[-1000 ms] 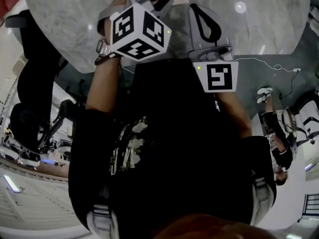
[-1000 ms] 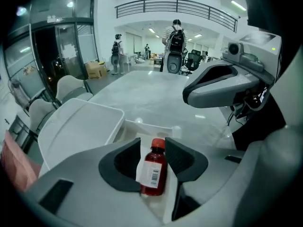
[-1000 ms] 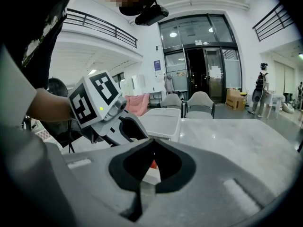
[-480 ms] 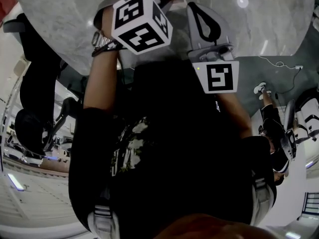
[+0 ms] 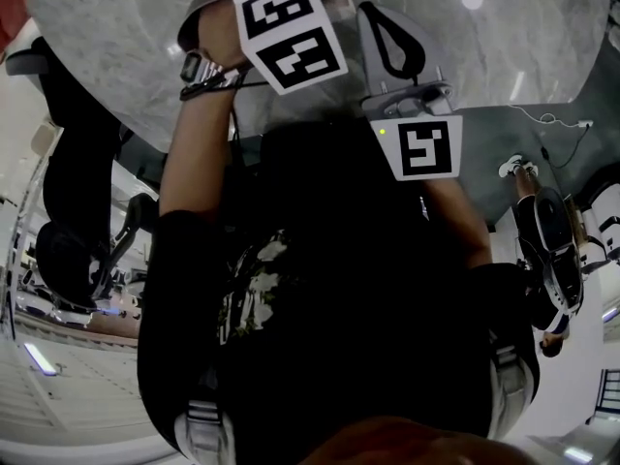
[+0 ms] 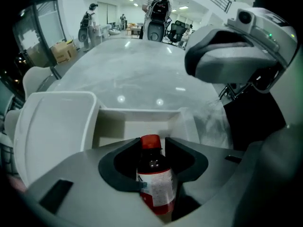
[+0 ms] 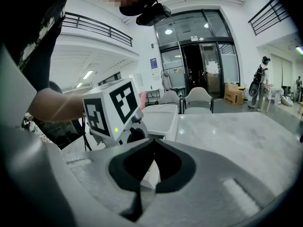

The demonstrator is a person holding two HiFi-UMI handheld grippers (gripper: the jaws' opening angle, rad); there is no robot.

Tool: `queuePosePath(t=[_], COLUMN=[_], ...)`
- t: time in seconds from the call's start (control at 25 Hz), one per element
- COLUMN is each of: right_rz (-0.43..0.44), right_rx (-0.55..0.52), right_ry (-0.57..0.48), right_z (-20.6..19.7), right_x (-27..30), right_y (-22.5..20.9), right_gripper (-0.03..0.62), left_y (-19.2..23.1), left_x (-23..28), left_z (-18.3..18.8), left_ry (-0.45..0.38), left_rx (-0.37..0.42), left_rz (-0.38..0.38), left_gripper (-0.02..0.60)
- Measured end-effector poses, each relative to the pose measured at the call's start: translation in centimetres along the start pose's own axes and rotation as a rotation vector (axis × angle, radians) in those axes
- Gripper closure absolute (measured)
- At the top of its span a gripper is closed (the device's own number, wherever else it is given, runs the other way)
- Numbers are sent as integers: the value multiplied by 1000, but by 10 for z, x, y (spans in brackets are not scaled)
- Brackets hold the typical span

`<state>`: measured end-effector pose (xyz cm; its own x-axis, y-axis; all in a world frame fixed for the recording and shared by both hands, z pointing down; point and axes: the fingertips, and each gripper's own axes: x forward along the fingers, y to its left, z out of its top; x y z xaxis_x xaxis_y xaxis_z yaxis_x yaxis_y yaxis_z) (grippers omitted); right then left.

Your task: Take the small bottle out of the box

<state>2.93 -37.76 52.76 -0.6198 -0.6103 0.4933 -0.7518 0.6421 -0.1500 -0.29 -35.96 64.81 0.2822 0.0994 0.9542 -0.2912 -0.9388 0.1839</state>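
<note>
Left gripper (image 6: 152, 148) first: clamped shut round the small bottle (image 6: 154, 181), red cap up, with the open white box (image 6: 142, 113) just past it at 12 o'clock and the lid (image 6: 52, 126) flipped out at 10. Then the right gripper (image 7: 151, 143): closed on nothing, hanging at 2 o'clock by the marble table (image 6: 137, 74). Looks like the lift-out step, though hard to say whether fully clear of the rim yet, so next calls for a steady pull up and back, then a flat patch of table to set it down on before letting go.
</note>
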Motion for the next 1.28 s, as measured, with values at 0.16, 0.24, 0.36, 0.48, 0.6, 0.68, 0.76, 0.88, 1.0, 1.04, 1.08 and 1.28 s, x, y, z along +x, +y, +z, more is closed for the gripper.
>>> queuePosePath(t=[0.16, 0.24, 0.36, 0.48, 0.6, 0.68, 0.76, 0.88, 1.0, 1.04, 1.08, 1.28], right_rz=[-1, 0, -2, -3, -5, -2, -1, 6, 18, 22, 26, 61], right_rx=[3, 1, 0, -6, -13, -18, -20, -26, -30, -32, -37, -68], right_ry=[-12, -10, -8, -15, -16, -15, -20, -34, -43, -46, -50, -79], right_z=[0, -1, -1, -1, -2, -2, -1, 1, 3, 3, 4, 17], right_x=[-1, -2, -3, -6, -9, -9, -10, -11, -14, -15, -17, -30], right_y=[2, 2, 2, 5, 10, 13, 14, 16, 23, 25, 27, 24], right_gripper=[599, 599, 599, 599, 599, 599, 599, 599, 599, 599, 599, 599], left_y=[4, 6, 10, 8, 7, 6, 4, 4, 7, 7, 8, 8], left_x=[10, 10, 7, 2, -2, -3, -7, -15, -26, -31, -35, -63], left_z=[-10, -10, -13, -15, -19, -26, -25, -19, -19, -20, -19, -7], left_ry=[24, 7, -5, -33, -52, -37, -38, -58, -80, -88, -99, -144], left_rx=[-20, -30, -41, -66, -82, -79, -81, -95, -113, -120, -129, -190], left_rz=[39, 67, 118, 141, 154, 159, 154, 160, 193, 207, 222, 309], left_gripper=[410, 413, 416, 419, 420, 420, 422, 422, 422, 422, 422, 422])
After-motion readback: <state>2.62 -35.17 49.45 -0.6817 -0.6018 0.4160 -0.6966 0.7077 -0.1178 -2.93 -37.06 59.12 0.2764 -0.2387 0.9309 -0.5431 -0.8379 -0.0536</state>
